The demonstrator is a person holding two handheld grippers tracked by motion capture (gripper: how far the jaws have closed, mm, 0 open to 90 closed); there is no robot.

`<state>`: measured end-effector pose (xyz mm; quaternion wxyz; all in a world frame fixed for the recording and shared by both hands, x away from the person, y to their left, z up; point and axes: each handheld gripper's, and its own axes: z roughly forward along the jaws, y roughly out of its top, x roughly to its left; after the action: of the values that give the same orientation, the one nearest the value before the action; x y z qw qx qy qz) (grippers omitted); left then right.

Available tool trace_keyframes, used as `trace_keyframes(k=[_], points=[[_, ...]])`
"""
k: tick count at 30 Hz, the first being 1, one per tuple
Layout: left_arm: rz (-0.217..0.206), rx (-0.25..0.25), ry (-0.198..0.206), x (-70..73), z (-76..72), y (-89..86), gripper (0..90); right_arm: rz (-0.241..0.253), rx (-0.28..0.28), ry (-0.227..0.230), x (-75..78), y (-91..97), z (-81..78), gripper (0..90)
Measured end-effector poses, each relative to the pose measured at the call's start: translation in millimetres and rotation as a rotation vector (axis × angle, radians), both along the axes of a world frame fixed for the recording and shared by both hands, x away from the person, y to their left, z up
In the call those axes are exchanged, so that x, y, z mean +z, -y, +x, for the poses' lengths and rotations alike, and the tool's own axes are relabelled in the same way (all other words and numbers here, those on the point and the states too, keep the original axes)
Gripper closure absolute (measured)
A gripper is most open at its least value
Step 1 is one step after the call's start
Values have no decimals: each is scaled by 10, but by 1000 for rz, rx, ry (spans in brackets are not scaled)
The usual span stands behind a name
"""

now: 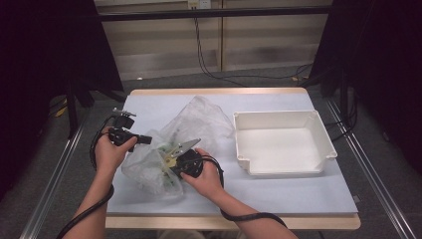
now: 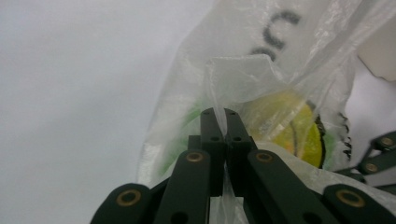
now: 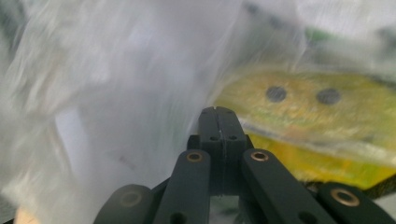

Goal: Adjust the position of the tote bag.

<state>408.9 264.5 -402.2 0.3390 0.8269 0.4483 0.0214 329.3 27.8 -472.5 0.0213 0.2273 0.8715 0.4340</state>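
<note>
Table [image 1: 278, 194], plastic bag [image 1: 199, 122] pinched twice

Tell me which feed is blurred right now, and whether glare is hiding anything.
Right gripper view: motion-smeared, the plastic bag streaky and the yellow item soft. Left gripper view: sharp on the left claw pinching the film. High view: evenly lit, no glare on the white bin.

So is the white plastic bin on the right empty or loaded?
Empty: the white plastic bin shows only its bare floor in the high view.
</note>
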Motion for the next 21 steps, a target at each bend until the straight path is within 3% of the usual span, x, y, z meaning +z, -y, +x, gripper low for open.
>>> trace_keyframes(k=[3,5,7,10,12,13,16,18,19,20,21], points=[[5,8,0,-1,37,-72,898,7,2,-5,17,54,-52,900],[-26,36,-7,-24,50,-97,899,3,8,-12,17,100,-81,900],[-10,33,-8,-27,63,-140,899,-11,11,-15,15,154,-111,900],[-31,53,-12,-52,79,-162,899,-18,18,-22,-7,229,-160,900],[-9,40,-9,-60,103,-185,899,-22,15,-28,-34,272,-173,900],[-30,58,-10,-71,103,-171,898,-23,12,-30,-47,288,-180,900],[-44,46,-14,-90,105,-140,898,20,-29,-10,-38,340,-186,900],[-55,34,-19,-101,90,-107,897,45,-26,4,3,336,-179,900],[-58,28,-20,-106,82,-92,897,52,-38,21,22,329,-172,825],[-62,26,-21,-109,74,-76,897,58,-66,38,39,314,-159,651],[-65,24,-18,-111,68,-66,897,56,-95,55,49,286,-135,551]])
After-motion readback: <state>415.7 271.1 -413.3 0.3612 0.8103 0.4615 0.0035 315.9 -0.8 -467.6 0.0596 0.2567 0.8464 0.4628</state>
